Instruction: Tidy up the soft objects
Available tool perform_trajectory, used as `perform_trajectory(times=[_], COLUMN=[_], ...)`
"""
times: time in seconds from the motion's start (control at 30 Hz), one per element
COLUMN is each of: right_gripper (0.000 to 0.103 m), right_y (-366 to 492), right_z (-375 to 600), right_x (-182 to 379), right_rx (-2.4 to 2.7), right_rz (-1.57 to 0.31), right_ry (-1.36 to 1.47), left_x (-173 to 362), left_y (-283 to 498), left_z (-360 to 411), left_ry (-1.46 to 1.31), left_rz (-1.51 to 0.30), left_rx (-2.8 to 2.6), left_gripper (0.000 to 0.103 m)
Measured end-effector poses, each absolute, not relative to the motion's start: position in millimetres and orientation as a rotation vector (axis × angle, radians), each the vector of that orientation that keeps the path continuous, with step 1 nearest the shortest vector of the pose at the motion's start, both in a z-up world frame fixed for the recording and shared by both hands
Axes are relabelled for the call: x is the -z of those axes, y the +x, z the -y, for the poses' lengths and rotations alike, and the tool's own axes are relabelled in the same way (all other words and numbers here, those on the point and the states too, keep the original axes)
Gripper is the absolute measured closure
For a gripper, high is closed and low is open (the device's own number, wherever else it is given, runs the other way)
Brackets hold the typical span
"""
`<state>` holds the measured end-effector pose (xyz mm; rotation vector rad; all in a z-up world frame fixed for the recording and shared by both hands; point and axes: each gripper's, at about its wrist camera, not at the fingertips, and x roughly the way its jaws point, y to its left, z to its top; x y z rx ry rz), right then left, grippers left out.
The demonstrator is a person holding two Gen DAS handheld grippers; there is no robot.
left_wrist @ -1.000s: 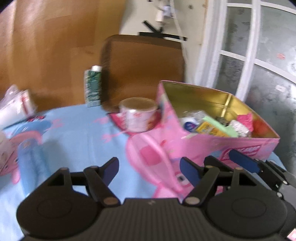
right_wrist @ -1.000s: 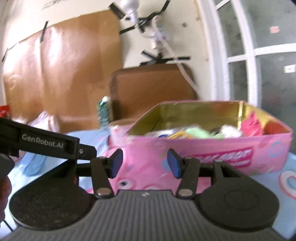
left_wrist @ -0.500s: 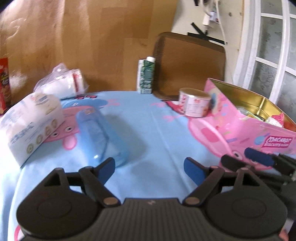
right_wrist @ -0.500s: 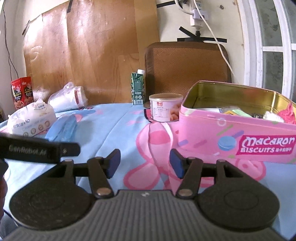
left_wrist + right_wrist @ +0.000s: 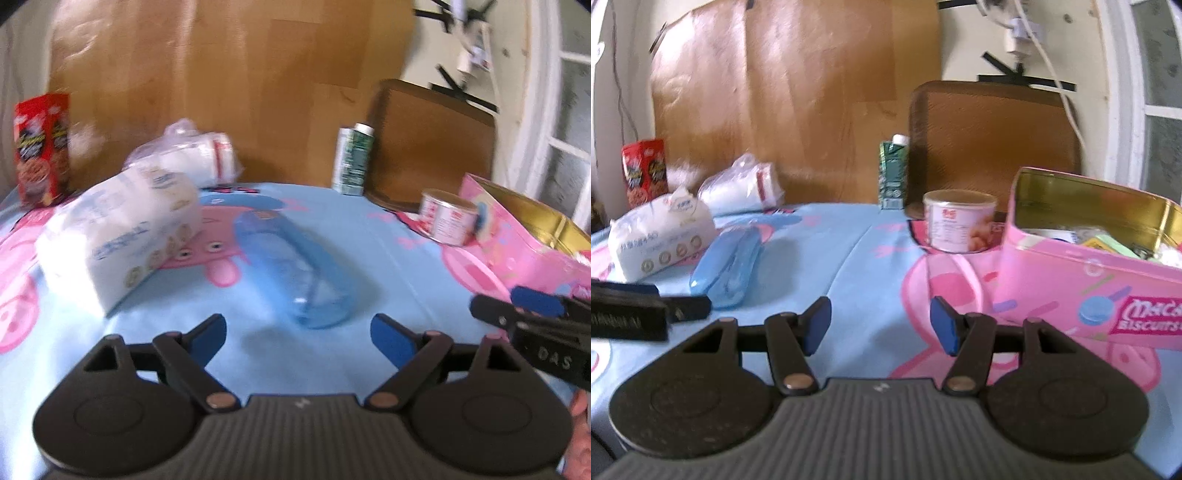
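The left tongs (image 5: 298, 334) stand wide apart with nothing between them; their jaws have just been opening. Straight ahead of them, close past the tips, lies a see-through blue case (image 5: 295, 267) flat on the tabletop (image 5: 388, 258). Its long axis runs away from the tongs toward the far edge, leaning slightly left, so its rounded near end faces the gap between the jaws. To the left of the case, nearly touching it, sits a soft white tissue pack (image 5: 122, 229), lying slantwise, and behind that, near the far edge, a clear bag of white soft goods (image 5: 192, 155).

The right tongs (image 5: 880, 325) are also apart and empty, their jaws having just widened a little, and point at bare cloth between the case (image 5: 727, 266) and a pink biscuit tin (image 5: 1089, 266) at the right side of the tabletop. The tin is open, with small items inside.

The left hand seems nearer the case and the tissue pack; a grip across the case's narrow width looks the likely next move, though which soft thing comes first cannot be told.
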<state>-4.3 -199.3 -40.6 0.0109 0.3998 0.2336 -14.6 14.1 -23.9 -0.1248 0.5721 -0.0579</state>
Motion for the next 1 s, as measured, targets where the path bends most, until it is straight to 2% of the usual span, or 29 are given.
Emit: perform_trajectory(times=[0.1, 0.2, 0.33, 1.0], right_gripper=[0.033, 0.031, 0.025, 0.019], right_y=[-2, -2, -4, -9], right_z=[198, 198, 199, 202], right_x=[41, 42, 41, 39], right_rx=[-0.255, -0.270, -0.298, -0.347], right_rz=[-0.414, -0.423, -0.411, -0.362], right_ry=[0.007, 0.018, 0.028, 0.057], left_x=[28, 30, 31, 32], left_y=[-11, -9, -9, -7], left_z=[-37, -51, -52, -50], left_ry=[-0.245, -0.329, -0.335, -0.319], left_rz=[-0.585, -0.578, -0.569, -0.579], left_rx=[0.058, 0.067, 0.067, 0.062], left_gripper=[0.013, 0.006, 0.005, 0.001])
